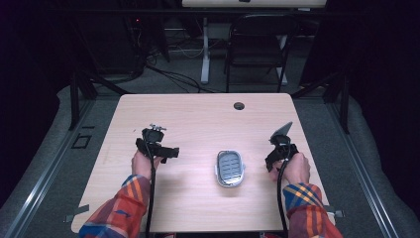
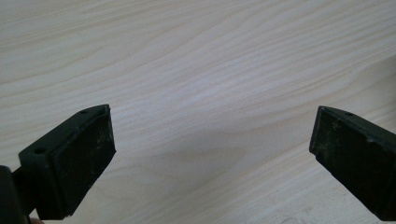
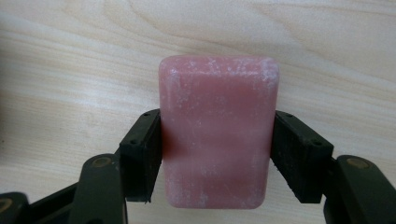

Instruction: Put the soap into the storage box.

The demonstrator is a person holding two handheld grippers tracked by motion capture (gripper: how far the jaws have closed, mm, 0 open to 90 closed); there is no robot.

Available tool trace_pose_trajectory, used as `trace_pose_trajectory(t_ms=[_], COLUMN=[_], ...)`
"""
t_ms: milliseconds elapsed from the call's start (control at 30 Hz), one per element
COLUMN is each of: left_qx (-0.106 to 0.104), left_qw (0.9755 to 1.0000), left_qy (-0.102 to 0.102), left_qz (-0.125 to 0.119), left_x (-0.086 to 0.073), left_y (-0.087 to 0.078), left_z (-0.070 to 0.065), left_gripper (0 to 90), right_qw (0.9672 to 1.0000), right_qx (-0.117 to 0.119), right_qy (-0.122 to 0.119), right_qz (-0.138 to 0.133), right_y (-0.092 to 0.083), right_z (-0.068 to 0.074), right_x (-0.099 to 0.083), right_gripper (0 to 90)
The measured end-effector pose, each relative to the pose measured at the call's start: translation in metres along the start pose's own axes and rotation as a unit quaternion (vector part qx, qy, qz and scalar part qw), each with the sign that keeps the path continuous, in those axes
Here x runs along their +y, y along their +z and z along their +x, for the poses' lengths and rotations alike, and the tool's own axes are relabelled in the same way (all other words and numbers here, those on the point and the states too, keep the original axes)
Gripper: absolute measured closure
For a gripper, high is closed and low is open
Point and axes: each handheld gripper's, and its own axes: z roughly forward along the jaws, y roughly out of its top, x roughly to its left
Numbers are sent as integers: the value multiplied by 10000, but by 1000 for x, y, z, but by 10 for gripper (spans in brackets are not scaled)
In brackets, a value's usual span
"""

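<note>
1. A pink soap bar [image 3: 217,135], rectangular with rounded corners and a whitish dusting on its face, is sitting between the two black jaws of the right gripper [image 3: 217,156]; the jaws are pressing on its two long sides and clamping it.
2. In the right gripper view the bar is rising from 6 o'clock toward the middle, with the pale wooden table [image 3: 70,70] behind it.
3. In the high view the right gripper [image 1: 280,148] is being held by the person's right hand [image 1: 295,168] at about 4 o'clock on the table; the bar itself cannot be made out there.
4. A grey soap dish [image 1: 230,168] with a slotted insert is lying near the table's middle, toward 5 o'clock, between the two grippers and apart from both.
5. The left gripper [image 1: 157,148] is being held by the left hand [image 1: 142,163] at about 8 o'clock; in the left gripper view its jaws are standing wide apart over bare wood [image 2: 196,70], gripping nothing.
6. Plaid sleeves [image 1: 124,198] are coming in from 6 o'clock, a cable trailing from each gripper.
7. A round hole [image 1: 239,105] is showing in the tabletop near 12 o'clock; beyond it a dark chair [image 1: 257,44] is standing on the floor.
</note>
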Motion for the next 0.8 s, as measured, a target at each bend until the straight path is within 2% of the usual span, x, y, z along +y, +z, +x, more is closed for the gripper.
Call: trace_pose_trajectory(t_ms=[67,100,133,233,500,533,567,633,800], left_qx=[-1,-10,-6,-6,-4,-5,-5,10,9], left_qw=[10000,10000,10000,10000,10000,10000,10000,10000,10000], left_qy=[5,2,2,10,1,4,4,4,5], left_qz=[-4,-21,-17,-10,-3,0,0,-8,-4], left_x=[0,0,0,0,0,0,0,0,0], left_y=[0,0,0,0,0,0,0,0,1], left_z=[0,-1,-1,0,-1,-1,-1,-1,-1], left_gripper=[0,1,1,1,0,0,1,0,0], right_qw=[10000,9999,10000,10000,9998,10000,9999,9999,9998], right_qx=[-3,-56,-21,-38,-70,-43,-33,-35,-22], right_qy=[-9,-87,-22,-40,-127,-53,-112,-71,-151], right_qz=[9,101,17,8,165,41,125,78,89], right_y=[0,-3,-2,-6,-13,-13,-15,-16,-27], right_z=[0,-1,0,-1,-3,-3,-4,-3,-2], right_x=[0,1,0,0,1,0,0,0,1], right_gripper=[375,375,375,375,375,375,375,375,375])
